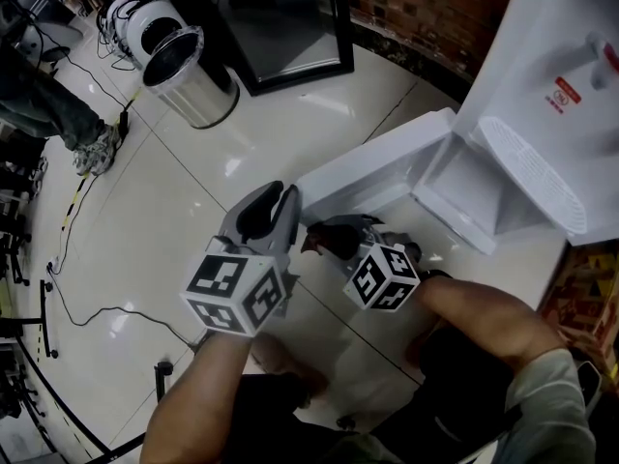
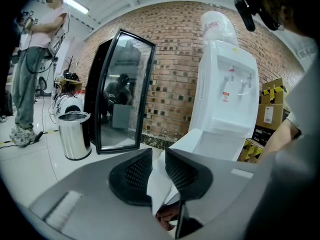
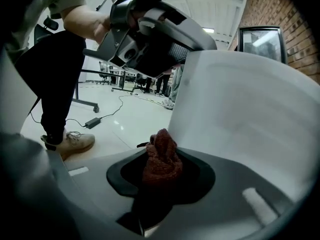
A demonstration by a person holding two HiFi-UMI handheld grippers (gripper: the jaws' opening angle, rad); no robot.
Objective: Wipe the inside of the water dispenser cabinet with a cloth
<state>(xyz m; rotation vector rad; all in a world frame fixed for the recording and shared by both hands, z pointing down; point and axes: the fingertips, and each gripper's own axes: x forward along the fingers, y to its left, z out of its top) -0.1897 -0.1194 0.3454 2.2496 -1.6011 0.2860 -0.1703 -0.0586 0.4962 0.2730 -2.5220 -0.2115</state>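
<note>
The white water dispenser (image 1: 566,95) stands at the right with its lower cabinet (image 1: 474,187) open. Its white door (image 1: 372,167) swings out to the left. My left gripper (image 1: 288,199) is shut on the door's free edge (image 2: 159,186), the thin panel pinched between both pads. My right gripper (image 1: 327,240) sits just below the door, shut on a bunched reddish-brown cloth (image 3: 161,156) that sticks up out of its jaws. In the right gripper view the door (image 3: 250,119) fills the right side. The cloth (image 1: 311,244) is outside the cabinet.
A steel waste bin (image 1: 189,75) and a black-framed glass case (image 1: 280,27) stand on the tiled floor behind the door. A cable (image 1: 97,307) runs across the floor at the left, near a standing person (image 1: 58,114). Cardboard boxes (image 2: 270,111) sit beside the dispenser.
</note>
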